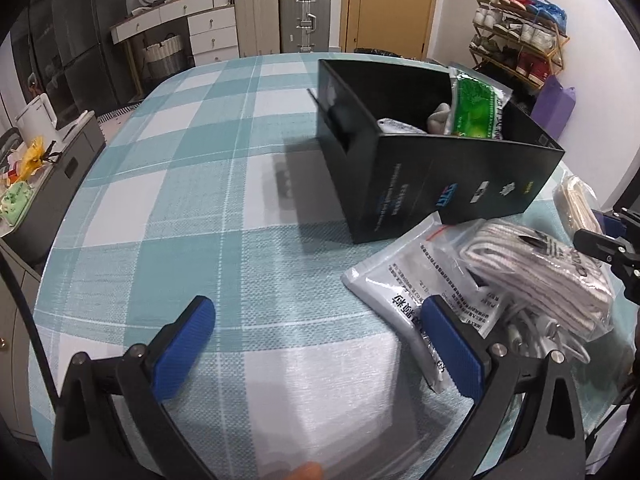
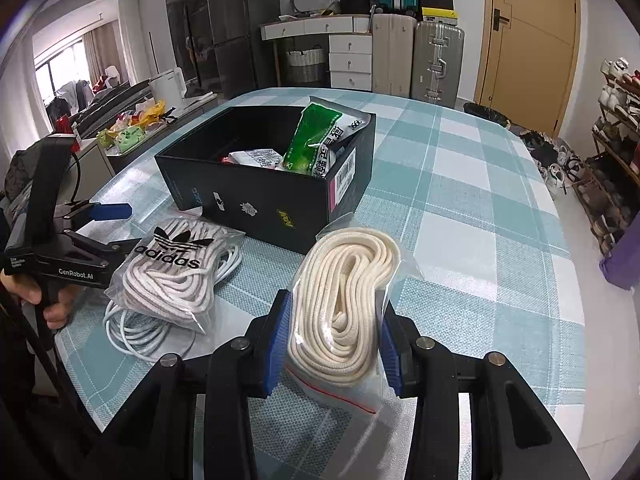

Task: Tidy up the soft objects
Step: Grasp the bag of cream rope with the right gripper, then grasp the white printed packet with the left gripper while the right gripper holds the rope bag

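Observation:
My right gripper (image 2: 334,344) is shut on a clear bag of cream laces (image 2: 344,300), which also shows in the left wrist view (image 1: 576,204). A black box (image 2: 264,184) beyond it holds a green packet (image 2: 312,140) and a white packet (image 2: 256,158); the box (image 1: 432,184) also shows in the left wrist view. An adidas bag of white laces (image 2: 176,272) lies on a white cable (image 2: 132,332). My left gripper (image 1: 316,344) is open over the tablecloth, its right finger above a grey-white pouch (image 1: 400,280), next to the adidas bag (image 1: 540,276).
The table wears a teal and white checked cloth (image 2: 460,208). A side cabinet with a kettle (image 2: 168,84) and snacks stands at the left. Suitcases (image 2: 436,60), drawers and a door stand behind. A shoe rack (image 2: 616,140) is at the right.

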The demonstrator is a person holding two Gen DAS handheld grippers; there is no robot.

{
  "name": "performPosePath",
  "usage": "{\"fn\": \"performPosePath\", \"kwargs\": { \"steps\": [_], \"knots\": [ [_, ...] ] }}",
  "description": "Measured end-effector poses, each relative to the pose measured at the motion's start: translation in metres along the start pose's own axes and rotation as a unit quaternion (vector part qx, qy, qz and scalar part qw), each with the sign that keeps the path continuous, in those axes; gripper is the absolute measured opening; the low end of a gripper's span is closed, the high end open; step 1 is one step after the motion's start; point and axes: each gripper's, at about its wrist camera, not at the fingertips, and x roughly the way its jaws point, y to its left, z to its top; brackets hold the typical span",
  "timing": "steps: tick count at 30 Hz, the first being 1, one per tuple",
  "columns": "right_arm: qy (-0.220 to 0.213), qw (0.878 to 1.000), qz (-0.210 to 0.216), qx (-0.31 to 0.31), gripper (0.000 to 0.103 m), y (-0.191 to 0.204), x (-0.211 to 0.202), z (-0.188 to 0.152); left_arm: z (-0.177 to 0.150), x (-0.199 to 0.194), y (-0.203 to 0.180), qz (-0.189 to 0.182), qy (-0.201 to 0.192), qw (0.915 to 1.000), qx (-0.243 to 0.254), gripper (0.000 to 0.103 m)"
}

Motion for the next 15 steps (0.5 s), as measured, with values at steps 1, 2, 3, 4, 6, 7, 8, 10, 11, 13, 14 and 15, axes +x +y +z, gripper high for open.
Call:
{"fn": "performPosePath", "kwargs": {
  "steps": [1, 2, 3, 4, 6, 7, 8, 10, 11, 13, 14, 15],
  "knots": [
    [0.000, 1.000, 0.000, 0.000, 0.040, 0.000, 0.000, 0.000, -0.001, 0.000, 0.002, 0.006, 0.002, 1.0000, 0.001, 0.103],
    [0.000, 1.000, 0.000, 0.000, 0.040, 0.000, 0.000, 0.000, -0.001, 0.000, 0.005, 0.006, 0.002, 1.0000, 0.000, 0.103],
    [0.000, 1.000, 0.000, 0.000, 0.040, 0.000, 0.000, 0.000, -0.002, -0.001, 0.009, 0.007, 0.004, 1.0000, -0.002, 0.103],
    [0.000, 1.000, 0.000, -0.001, 0.040, 0.000, 0.000, 0.000, -0.002, -0.001, 0.012, 0.009, 0.004, 0.9999, -0.004, 0.103],
    [0.000, 1.000, -0.001, 0.000, 0.040, 0.000, 0.000, 0.000, -0.003, -0.003, 0.018, 0.018, 0.006, 0.9998, -0.008, 0.103],
    [0.000, 1.000, 0.000, 0.000, 0.040, 0.000, 0.000, 0.000, -0.003, -0.005, 0.021, 0.022, 0.006, 0.9997, -0.010, 0.103],
    [0.000, 1.000, 0.000, 0.000, 0.040, 0.000, 0.000, 0.000, -0.003, -0.006, 0.023, 0.024, 0.005, 0.9996, -0.013, 0.103],
    [0.000, 1.000, 0.000, -0.001, 0.040, 0.000, 0.000, 0.000, -0.002, -0.011, 0.027, 0.004, -0.002, 0.9996, -0.027, 0.103],
    [0.000, 1.000, 0.000, -0.001, 0.040, 0.000, 0.000, 0.000, -0.001, -0.013, 0.028, -0.009, -0.006, 0.9994, -0.033, 0.103],
    [-0.001, 1.000, 0.000, -0.001, 0.040, 0.000, 0.000, 0.000, 0.001, -0.016, 0.025, -0.040, -0.010, 0.9982, -0.044, 0.103],
    [-0.001, 1.000, 0.000, -0.001, 0.040, 0.000, 0.000, 0.000, 0.002, -0.017, 0.021, -0.053, -0.010, 0.9976, -0.043, 0.103],
    [-0.001, 1.000, 0.000, -0.001, 0.040, 0.000, 0.000, 0.000, 0.003, -0.016, 0.016, -0.058, -0.009, 0.9975, -0.039, 0.103]
  ]
}}
